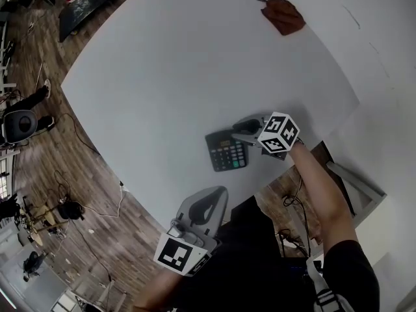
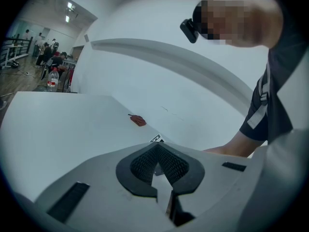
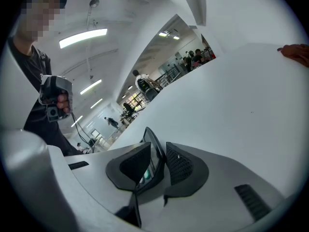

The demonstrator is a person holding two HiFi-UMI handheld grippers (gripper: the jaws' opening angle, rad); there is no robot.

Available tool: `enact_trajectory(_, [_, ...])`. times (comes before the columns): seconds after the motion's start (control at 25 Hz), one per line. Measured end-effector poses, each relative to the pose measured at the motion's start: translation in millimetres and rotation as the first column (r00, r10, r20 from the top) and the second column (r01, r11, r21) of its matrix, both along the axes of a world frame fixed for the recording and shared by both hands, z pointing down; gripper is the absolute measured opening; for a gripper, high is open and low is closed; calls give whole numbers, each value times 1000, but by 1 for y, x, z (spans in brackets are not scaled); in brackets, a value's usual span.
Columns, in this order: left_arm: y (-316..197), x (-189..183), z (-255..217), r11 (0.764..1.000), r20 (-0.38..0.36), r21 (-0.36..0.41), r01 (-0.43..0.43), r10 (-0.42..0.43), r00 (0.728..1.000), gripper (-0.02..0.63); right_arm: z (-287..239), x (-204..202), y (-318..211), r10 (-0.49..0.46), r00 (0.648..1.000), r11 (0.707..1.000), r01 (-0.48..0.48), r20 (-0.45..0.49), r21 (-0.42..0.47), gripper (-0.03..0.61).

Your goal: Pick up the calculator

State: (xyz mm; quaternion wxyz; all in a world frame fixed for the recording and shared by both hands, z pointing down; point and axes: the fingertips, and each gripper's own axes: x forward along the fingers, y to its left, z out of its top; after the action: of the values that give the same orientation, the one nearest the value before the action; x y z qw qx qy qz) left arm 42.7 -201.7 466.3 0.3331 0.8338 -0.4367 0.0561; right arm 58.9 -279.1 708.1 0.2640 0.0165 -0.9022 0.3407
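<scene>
Right gripper view, right claw (image 3: 158, 158) clamped on calculator (image 3: 150, 140) edge, left claw (image 2: 157, 151) closed, empty, off desk (image 1: 195, 57) near edge
</scene>
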Motion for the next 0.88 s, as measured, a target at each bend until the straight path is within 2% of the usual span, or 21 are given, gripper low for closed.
enact_trajectory(0.28, [-6,-4,5,1000,6,-8,22,-22,1000,6,3,0,4,-131,991,990,131,-11,-49,67])
enact_trajectory(0.4, [-4,-8,7,1000,26,-18,24,-23,999,6,0,0,7,-160,987,984,160,6,-72,59])
enact_trajectory(0.6, [-7,-10,2,999,4,-1,43,-43,999,6,-8,1,9,-145,987,977,155,73,-146,46])
enact_trajectory(0.88, [-2,-16,-2,999,3,16,52,-52,999,6,-23,-1,12,-111,985,973,134,128,-186,44])
